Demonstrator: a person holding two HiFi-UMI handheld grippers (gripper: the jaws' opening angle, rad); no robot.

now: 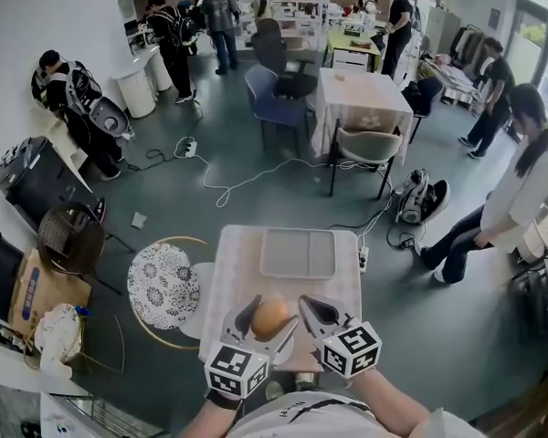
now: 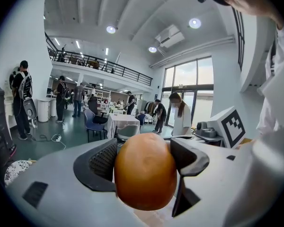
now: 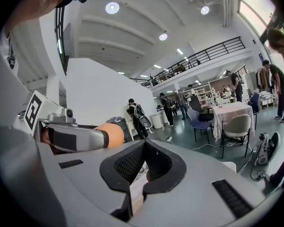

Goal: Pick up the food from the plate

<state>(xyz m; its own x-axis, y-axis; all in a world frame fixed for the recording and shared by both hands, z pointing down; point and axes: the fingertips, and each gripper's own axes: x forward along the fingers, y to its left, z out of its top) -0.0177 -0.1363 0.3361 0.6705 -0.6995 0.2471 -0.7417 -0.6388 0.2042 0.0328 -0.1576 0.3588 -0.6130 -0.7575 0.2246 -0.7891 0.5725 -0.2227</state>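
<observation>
Head view: my left gripper pinches the rounded orange-brown piece of food over the pale-clothed table, on the near side of the shallow grey tray. Left gripper view: the food sits squarely between the jaws, long axis roughly upright. Right gripper view: my right gripper has its jaws pressed together on nothing, and the food lies to its left, so I judge the carrying falls to the left.

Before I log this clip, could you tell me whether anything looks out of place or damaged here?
Nothing stands out. The left gripper holds the round brown food squarely between its jaws, the right gripper is shut and empty, and the grey tray lies straight on the table.
</observation>
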